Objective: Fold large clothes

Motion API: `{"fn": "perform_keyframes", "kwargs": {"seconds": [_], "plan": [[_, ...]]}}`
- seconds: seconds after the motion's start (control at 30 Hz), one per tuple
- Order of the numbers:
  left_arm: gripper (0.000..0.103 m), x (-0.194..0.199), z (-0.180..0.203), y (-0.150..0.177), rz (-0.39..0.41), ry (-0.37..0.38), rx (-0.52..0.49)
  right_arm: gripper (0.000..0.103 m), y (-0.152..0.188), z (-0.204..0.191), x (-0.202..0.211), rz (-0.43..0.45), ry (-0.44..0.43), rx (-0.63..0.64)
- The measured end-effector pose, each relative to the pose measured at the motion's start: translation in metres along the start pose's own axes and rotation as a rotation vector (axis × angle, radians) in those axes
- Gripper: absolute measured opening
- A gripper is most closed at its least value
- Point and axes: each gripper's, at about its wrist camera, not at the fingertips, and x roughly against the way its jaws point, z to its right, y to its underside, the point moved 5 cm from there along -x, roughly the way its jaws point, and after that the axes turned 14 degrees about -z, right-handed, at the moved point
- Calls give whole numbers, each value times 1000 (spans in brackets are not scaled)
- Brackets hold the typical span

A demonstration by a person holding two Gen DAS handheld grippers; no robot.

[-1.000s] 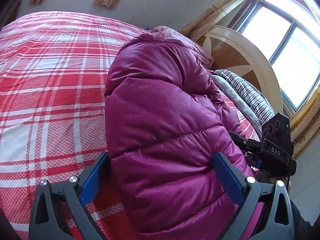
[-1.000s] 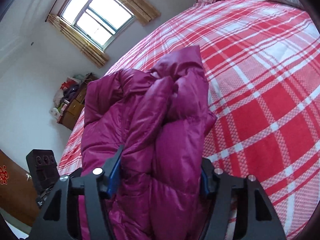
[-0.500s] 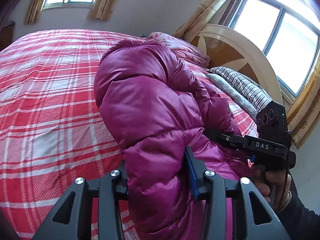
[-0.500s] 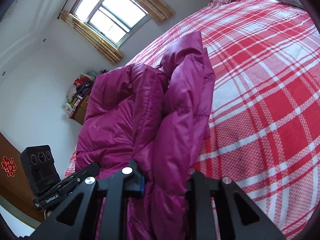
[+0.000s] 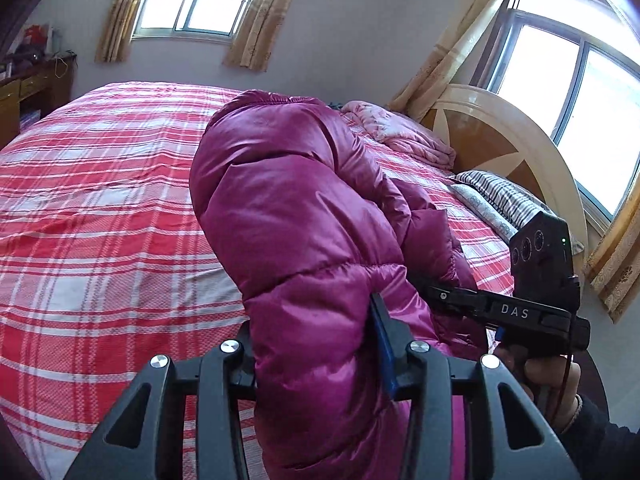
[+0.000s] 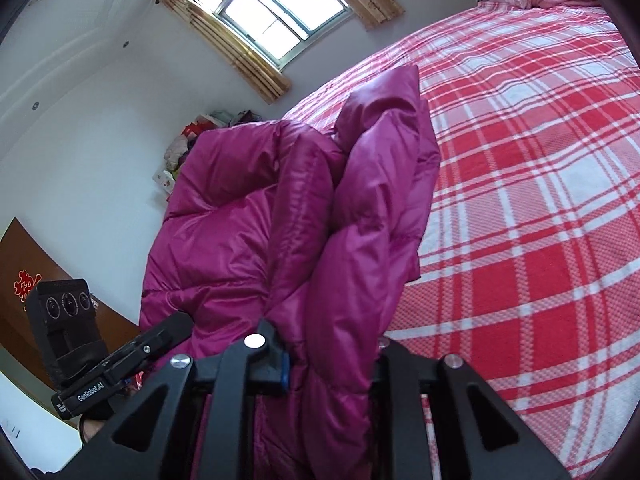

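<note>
Puffy magenta jacket point(image 5: 304, 216) (glossy, quilted) bunches above the bed point(image 5: 100, 208).

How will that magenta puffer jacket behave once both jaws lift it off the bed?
Likely floppy: the magenta puffer jacket already slumps in soft folds over the left gripper and right gripper. Probably light for its bulk, given the puffy quilted panels. The shiny shell looks slick, so it may creep out of the grip, and unheld parts should sag toward the plaid bedspread.
</note>
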Motion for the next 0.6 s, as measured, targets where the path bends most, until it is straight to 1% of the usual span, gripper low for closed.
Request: {"fn": "perform_keyframes", "kwargs": {"seconds": [0.07,0.2,0.37,0.6], "plan": [[44,8,-10,2,13,-26,4,22,-4,-10,-15,-18,-9,15],[44,21,-37,9,28,-40,54,22,-11,-25,-39,-49,-28,44],[43,42,-68,19,56,-67,108,22,-19,-54,-70,-91,-46,96],[44,64,-95,26,94,-99,165,22,-40,-82,-104,-131,-65,147]]}}
